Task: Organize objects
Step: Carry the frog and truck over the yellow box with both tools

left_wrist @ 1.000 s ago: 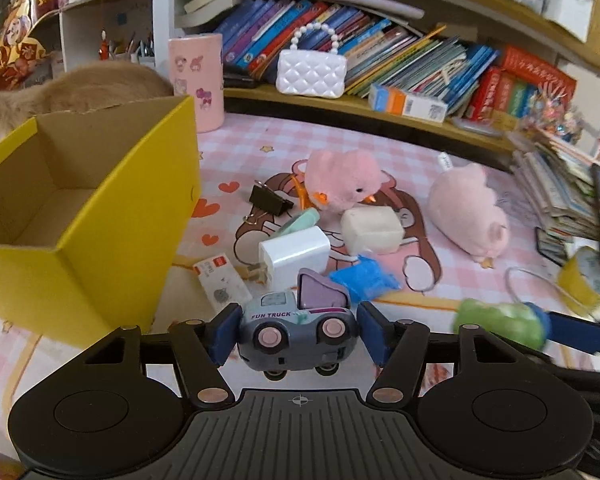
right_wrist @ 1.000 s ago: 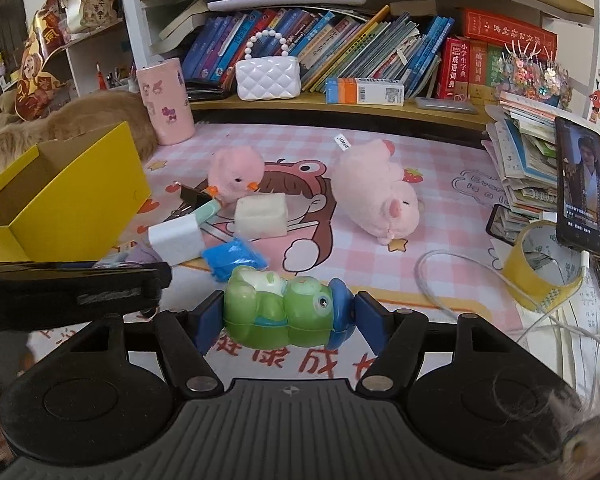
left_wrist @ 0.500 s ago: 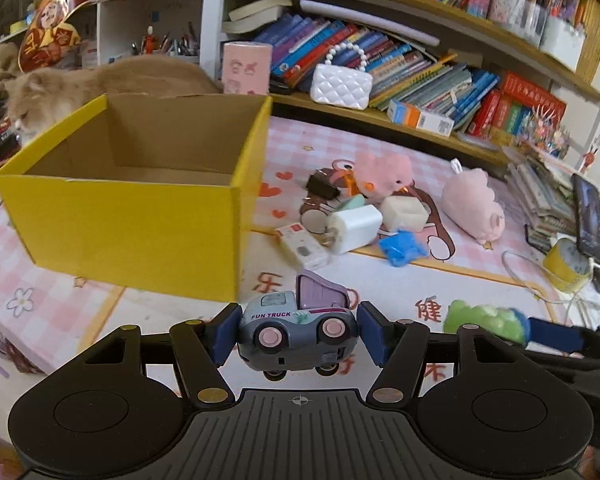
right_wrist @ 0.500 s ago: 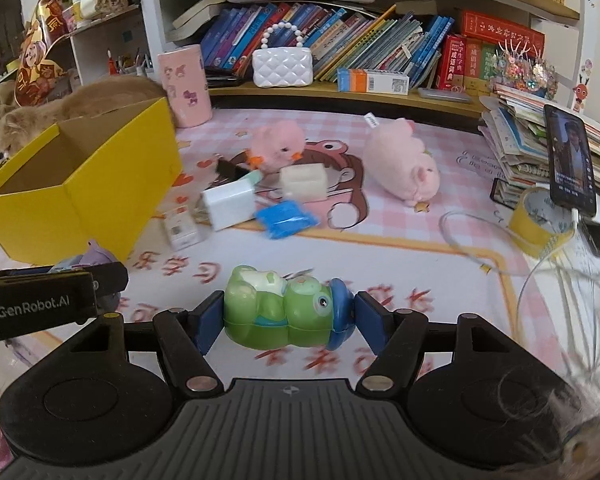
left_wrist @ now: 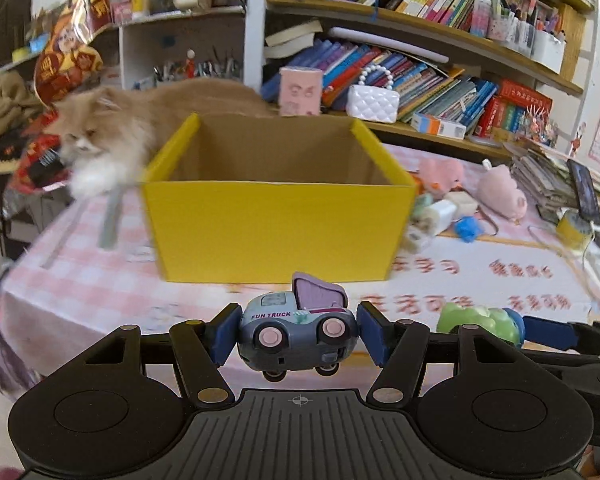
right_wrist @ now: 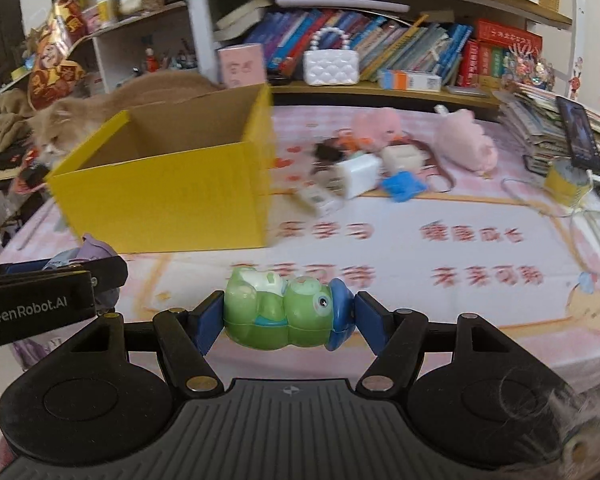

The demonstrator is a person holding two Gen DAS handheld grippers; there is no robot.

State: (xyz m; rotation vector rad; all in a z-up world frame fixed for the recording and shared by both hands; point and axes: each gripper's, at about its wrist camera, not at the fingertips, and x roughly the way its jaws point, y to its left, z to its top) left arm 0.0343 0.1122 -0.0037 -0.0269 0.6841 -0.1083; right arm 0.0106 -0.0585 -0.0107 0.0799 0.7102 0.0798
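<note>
While both toys hang short of the yellow box (left_wrist: 276, 232), nothing shows inside it. Left hand-held gripper (left_wrist: 296, 334) clamps the toy truck (left_wrist: 296, 332); right hand-held gripper (right_wrist: 286, 320) clamps the green toy (right_wrist: 280, 314). Plush animals (right_wrist: 466, 144) and small items remain on the desk (right_wrist: 440, 256).

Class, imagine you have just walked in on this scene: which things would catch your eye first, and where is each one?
The big yellow box stands open on the pink checked table, dead centre. A fluffy ginger cat lies behind its left corner. Up close, the left gripper clamps a grey toy truck and the right gripper clamps a green frog toy.
</note>
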